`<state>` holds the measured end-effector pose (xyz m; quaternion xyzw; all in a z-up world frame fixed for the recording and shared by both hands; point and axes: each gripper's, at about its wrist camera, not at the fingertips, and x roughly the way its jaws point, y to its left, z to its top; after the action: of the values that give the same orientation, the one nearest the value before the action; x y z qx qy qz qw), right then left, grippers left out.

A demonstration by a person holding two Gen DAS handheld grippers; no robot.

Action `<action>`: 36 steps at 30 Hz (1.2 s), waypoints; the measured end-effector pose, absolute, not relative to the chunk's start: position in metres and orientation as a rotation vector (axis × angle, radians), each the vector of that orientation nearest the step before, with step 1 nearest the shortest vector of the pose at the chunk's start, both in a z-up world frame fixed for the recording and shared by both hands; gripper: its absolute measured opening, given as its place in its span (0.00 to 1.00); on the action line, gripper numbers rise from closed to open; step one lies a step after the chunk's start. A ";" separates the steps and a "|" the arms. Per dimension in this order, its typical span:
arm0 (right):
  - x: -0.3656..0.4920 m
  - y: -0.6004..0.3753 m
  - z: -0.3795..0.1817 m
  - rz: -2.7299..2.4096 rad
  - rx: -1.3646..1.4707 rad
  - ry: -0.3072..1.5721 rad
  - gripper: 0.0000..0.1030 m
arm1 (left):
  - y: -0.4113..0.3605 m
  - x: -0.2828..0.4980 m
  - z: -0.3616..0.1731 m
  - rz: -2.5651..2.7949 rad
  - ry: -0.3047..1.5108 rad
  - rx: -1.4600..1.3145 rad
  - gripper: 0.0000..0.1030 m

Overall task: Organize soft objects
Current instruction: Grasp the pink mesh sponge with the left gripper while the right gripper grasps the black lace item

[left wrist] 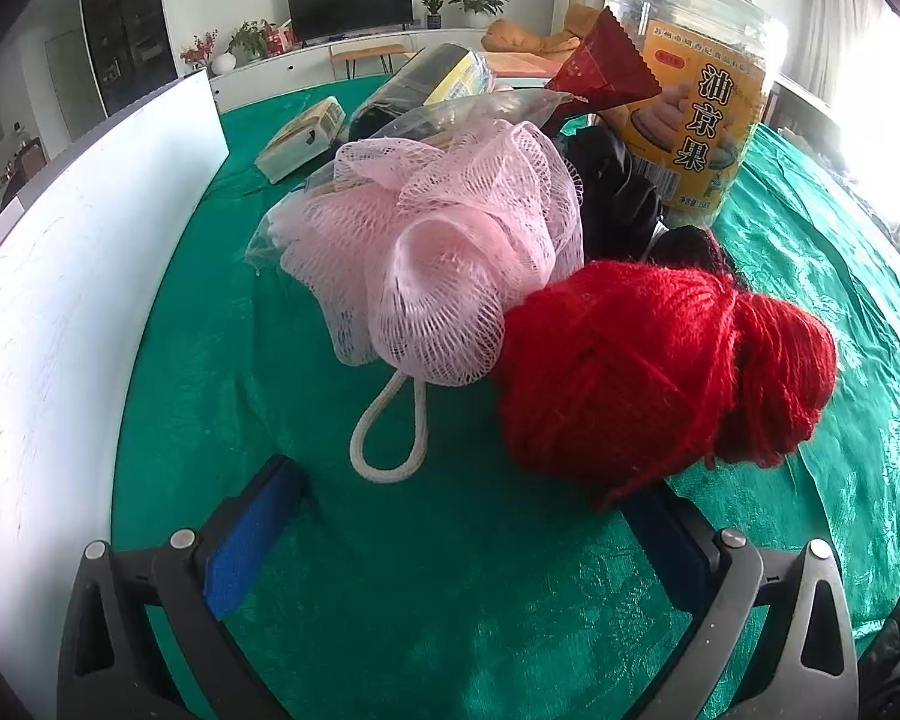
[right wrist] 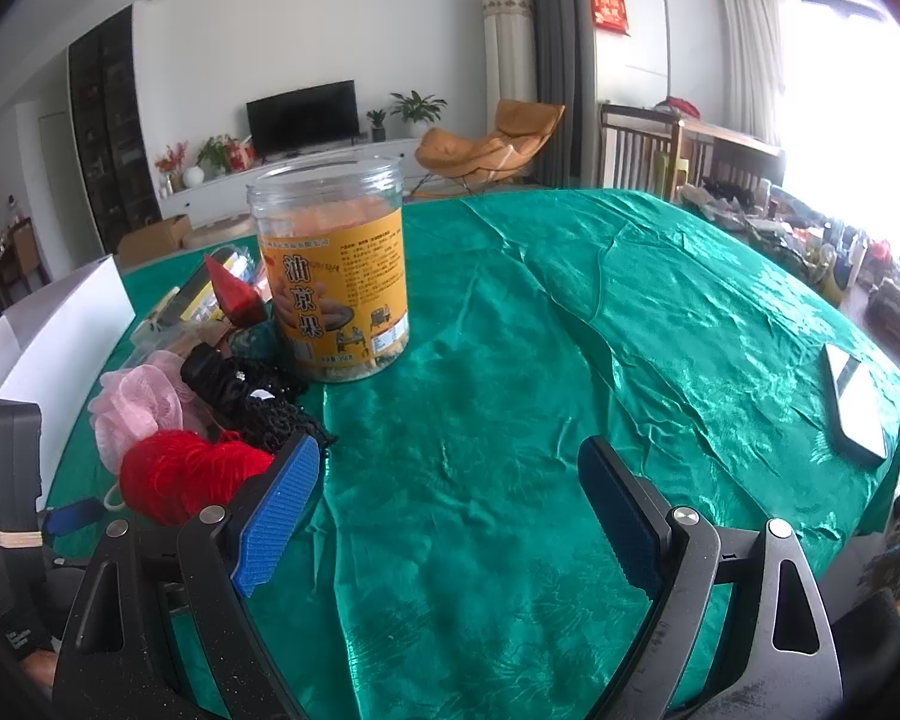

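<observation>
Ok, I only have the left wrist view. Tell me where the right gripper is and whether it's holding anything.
Observer: The right gripper is open and empty, its fingers over bare green cloth to the right of the jar.
Operator: Check the table's right side for clutter.
Observer: Only a phone lies flat near that edge, well apart from the pile.

The yarn ball lies right of the bath pouf, the jar behind both.
</observation>
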<state>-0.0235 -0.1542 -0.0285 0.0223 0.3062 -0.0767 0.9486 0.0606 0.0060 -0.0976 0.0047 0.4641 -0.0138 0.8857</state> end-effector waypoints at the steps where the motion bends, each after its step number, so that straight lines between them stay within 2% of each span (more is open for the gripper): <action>1: -0.024 -0.154 -0.029 -0.152 0.058 0.624 0.88 | 0.007 0.060 -0.097 -0.042 0.976 0.015 1.00; 5: -0.020 -0.186 -0.035 -0.124 0.214 0.645 0.88 | 0.014 0.050 -0.091 -0.140 1.053 0.013 1.00; 10: -0.006 -0.197 -0.053 0.028 0.356 0.742 0.88 | 0.033 0.029 -0.065 -0.215 0.998 -0.059 1.00; 14: 0.014 -0.171 -0.062 0.187 0.292 0.831 0.88 | 0.039 0.023 -0.041 -0.242 0.951 -0.082 1.00; 19: 0.071 -0.122 -0.056 0.273 0.045 0.888 0.87 | 0.040 0.033 -0.021 -0.255 0.946 -0.091 1.00; 24: 0.129 -0.081 -0.078 0.313 -0.014 1.093 0.84 | 0.048 0.071 -0.017 -0.226 0.989 -0.149 1.00; 26: 0.136 -0.076 -0.093 0.325 -0.020 1.184 0.76 | 0.052 0.091 -0.019 -0.224 1.013 -0.195 1.00; 27: 0.133 -0.077 -0.094 0.299 -0.066 1.168 0.54 | 0.051 0.100 -0.021 -0.221 1.025 -0.203 1.00; 28: 0.127 -0.080 -0.091 0.281 -0.097 1.151 0.41 | 0.049 0.110 -0.025 -0.216 1.035 -0.201 1.00; 33: 0.106 -0.145 -0.078 0.170 0.009 1.129 0.40 | 0.019 0.145 -0.052 -0.144 1.092 -0.077 1.00; 34: 0.103 -0.158 -0.075 0.154 0.034 1.121 0.40 | 0.011 0.148 -0.057 -0.121 1.105 -0.035 0.95; 35: 0.102 -0.170 -0.073 0.140 0.058 1.119 0.40 | 0.007 0.148 -0.059 -0.105 1.103 -0.013 0.86; 36: 0.101 -0.181 -0.071 0.126 0.074 1.120 0.40 | 0.006 0.147 -0.060 -0.107 1.101 -0.015 0.53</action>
<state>0.1015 -0.1806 -0.0711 0.0349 0.5308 0.0595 0.8447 0.1474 0.0055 -0.0599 -0.0073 0.5226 -0.0510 0.8510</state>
